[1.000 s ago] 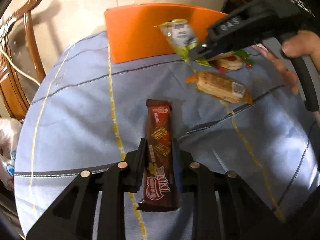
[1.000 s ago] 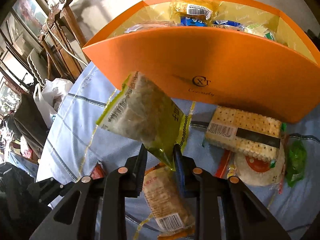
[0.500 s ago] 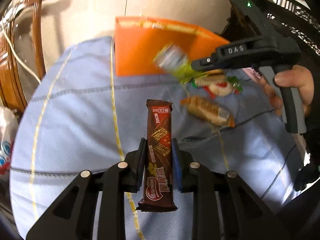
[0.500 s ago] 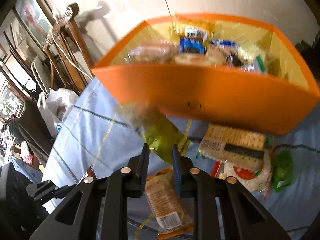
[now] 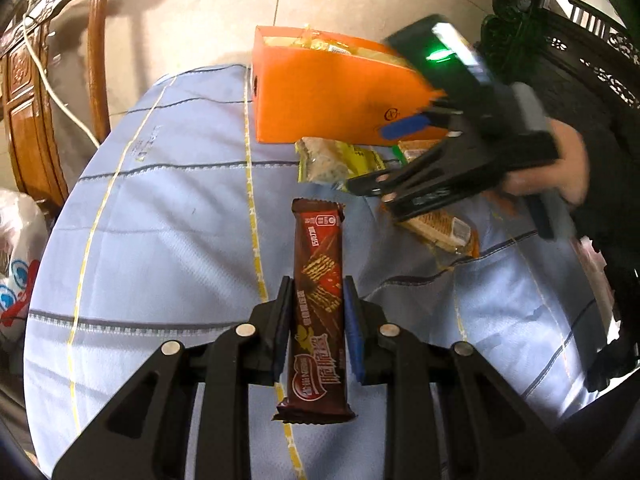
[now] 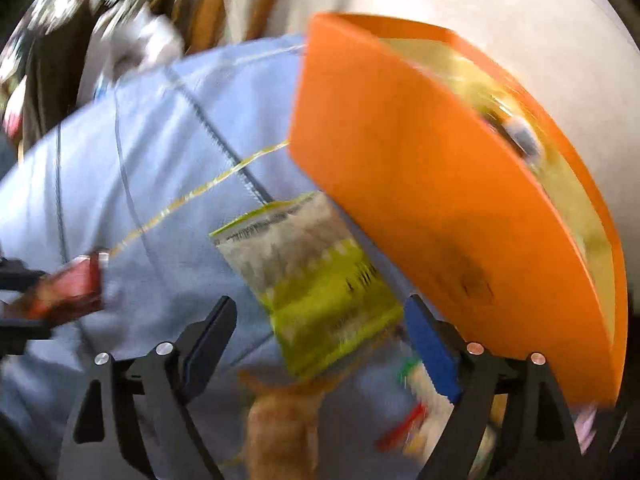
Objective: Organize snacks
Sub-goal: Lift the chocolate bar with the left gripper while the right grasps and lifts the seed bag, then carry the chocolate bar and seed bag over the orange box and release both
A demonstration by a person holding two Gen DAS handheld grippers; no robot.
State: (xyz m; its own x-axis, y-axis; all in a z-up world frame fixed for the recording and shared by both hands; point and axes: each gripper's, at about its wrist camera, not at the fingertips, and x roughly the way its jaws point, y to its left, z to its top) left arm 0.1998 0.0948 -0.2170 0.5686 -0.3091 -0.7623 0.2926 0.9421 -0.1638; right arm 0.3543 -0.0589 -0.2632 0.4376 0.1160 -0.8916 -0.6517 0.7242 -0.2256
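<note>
My left gripper point(image 5: 316, 300) is shut on a long brown chocolate wafer bar point(image 5: 318, 280), held lengthwise above the light blue tablecloth point(image 5: 160, 240). My right gripper point(image 6: 320, 328) has its jaws opening wide, and a yellow-green snack bag point(image 6: 312, 280) lies loose between them, touched by neither pad. In the left wrist view that bag point(image 5: 336, 160) rests on the cloth in front of the orange box point(image 5: 328, 100), with the right gripper point(image 5: 392, 160) just beside it. The orange box point(image 6: 440, 200) holds several snacks.
An orange-wrapped cracker pack point(image 5: 440, 232) lies right of the wafer bar, with more packets by the box's right end. A wooden chair point(image 5: 44, 100) stands past the table's left edge, a white plastic bag point(image 5: 16, 248) below it. Dark carved furniture point(image 5: 580, 40) is at the right.
The right gripper rolled, swung sideways and opened, letting go of the yellow-green bag, which now lies on the cloth before the box. The left gripper rose slightly, still holding the wafer bar.
</note>
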